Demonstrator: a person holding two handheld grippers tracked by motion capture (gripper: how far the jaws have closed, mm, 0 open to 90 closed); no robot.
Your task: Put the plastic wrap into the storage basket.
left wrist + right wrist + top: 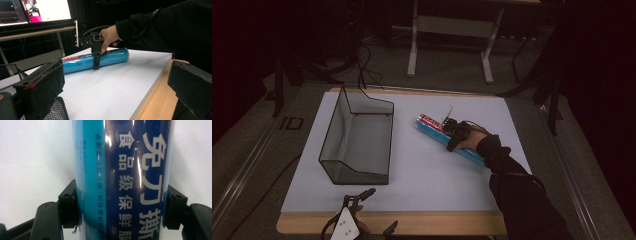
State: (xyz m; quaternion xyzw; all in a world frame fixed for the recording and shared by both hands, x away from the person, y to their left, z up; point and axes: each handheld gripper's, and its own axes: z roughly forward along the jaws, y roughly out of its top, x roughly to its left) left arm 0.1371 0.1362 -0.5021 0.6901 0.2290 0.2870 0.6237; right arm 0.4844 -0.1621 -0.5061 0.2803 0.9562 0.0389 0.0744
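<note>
White board covers the wooden table, and on its right side lies a glossy blue tube with a red end and pale Chinese lettering. Right gripper is clamped across it. Left gripper hangs at the near edge, jaws spread wide, beside a wire-mesh basket.

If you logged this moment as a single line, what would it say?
right tongs: shut on blue roll, lying on white mat | left tongs: open, idle, near edge | mesh basket: empty
</note>
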